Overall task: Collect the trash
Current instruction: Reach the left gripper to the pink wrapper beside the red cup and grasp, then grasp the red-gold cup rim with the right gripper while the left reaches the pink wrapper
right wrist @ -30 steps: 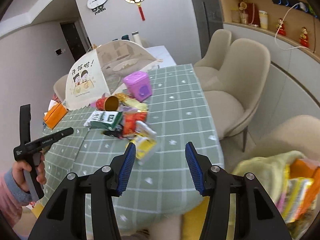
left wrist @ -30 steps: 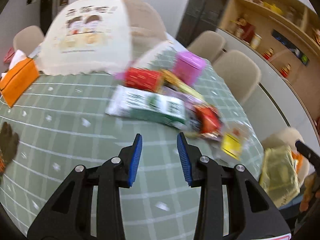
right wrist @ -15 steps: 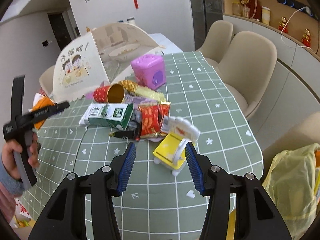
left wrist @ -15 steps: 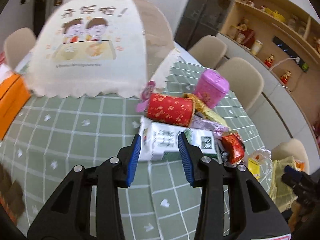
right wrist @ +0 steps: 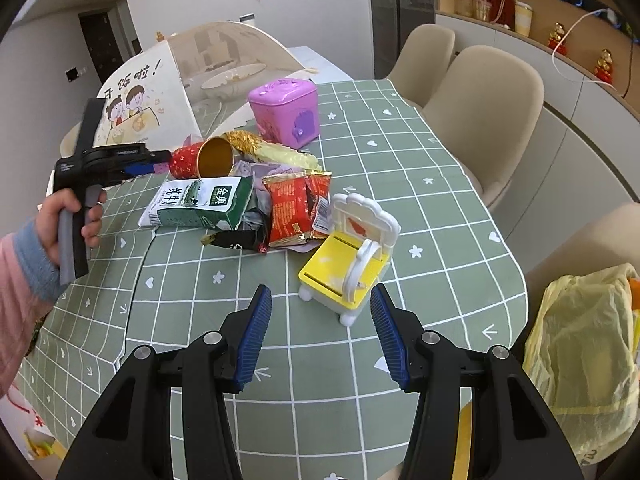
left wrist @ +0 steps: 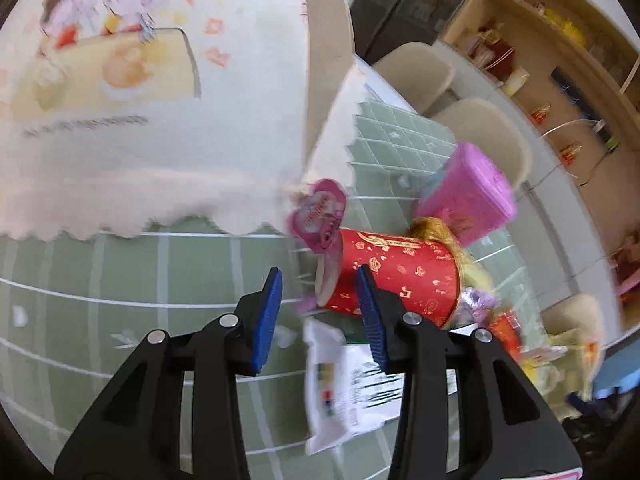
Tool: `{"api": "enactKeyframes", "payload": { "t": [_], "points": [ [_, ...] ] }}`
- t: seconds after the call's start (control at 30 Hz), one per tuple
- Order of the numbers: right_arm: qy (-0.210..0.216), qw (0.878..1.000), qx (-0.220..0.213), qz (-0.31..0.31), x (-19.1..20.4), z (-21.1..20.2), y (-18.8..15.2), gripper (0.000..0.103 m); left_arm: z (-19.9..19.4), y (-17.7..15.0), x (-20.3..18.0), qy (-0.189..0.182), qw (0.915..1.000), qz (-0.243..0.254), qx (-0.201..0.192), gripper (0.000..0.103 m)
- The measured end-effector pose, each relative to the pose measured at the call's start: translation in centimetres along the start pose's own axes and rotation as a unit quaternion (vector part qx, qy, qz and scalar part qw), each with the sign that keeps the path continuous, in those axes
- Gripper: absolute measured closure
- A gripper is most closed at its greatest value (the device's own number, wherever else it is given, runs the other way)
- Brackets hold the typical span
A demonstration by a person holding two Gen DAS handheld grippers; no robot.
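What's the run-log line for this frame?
left tool: open, jaws just closing, at red paper cup, nothing gripped | right tool: open, before yellow toy chair | yellow trash bag: off table edge

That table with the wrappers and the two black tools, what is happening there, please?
A person is clearing trash from the green checked table with two handheld grippers. The left gripper has reached the lying red paper cup; its jaws have just been closing, but nothing is gripped yet. The right gripper is open and empty, just short of the yellow toy chair. The milk carton and snack wrappers lie uncollected. A yellow bag waits beside the table.
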State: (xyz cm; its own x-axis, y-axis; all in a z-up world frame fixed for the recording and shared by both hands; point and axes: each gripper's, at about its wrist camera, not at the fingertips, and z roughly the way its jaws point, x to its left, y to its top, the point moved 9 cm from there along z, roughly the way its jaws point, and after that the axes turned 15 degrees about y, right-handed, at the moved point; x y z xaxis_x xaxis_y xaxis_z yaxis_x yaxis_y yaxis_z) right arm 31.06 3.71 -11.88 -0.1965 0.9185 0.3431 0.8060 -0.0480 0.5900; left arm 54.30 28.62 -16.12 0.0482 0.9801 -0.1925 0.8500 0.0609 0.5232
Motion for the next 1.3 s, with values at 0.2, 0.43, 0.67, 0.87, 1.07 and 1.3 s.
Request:
{"api": "enactKeyframes", "payload": {
  "t": [0.2,0.43,0.67,0.87,1.07,1.3],
  "points": [
    [0.015,1.0,0.01,-0.015,1.2,2.1,1.4,0.054,-1.2,-1.8,-1.4,-0.014,0.9989,0.042,0.016,0.103],
    [0.056,0.997,0.006,-0.06,5.0,5.6,5.9,0.054,-5.4,-5.0,-0.2,-0.037,0.9982,0.039,0.025,0.103],
    [0.113,0.987,0.018,-0.112,9.8,11.6,10.8,0.054,-9.3,-7.4,1.1,-0.04,0.9983,0.04,0.017,0.102],
    [0.128,0.987,0.051,-0.083,10.0,18.5,13.4,0.054,-10.0,-8.8,3.7,-0.009,0.9995,0.023,0.02,0.087],
    [0.225,0.972,0.061,-0.016,10.8,21.1,14.4,0.077,-11.1,-8.4,5.3,-0.011,0.9999,0.007,0.01,0.077],
    [0.222,0.973,0.039,-0.057,12.2,16.1,14.8,0.098,-10.6,-7.7,6.2,0.018,0.9998,0.005,0.002,0.073]
  ]
}}
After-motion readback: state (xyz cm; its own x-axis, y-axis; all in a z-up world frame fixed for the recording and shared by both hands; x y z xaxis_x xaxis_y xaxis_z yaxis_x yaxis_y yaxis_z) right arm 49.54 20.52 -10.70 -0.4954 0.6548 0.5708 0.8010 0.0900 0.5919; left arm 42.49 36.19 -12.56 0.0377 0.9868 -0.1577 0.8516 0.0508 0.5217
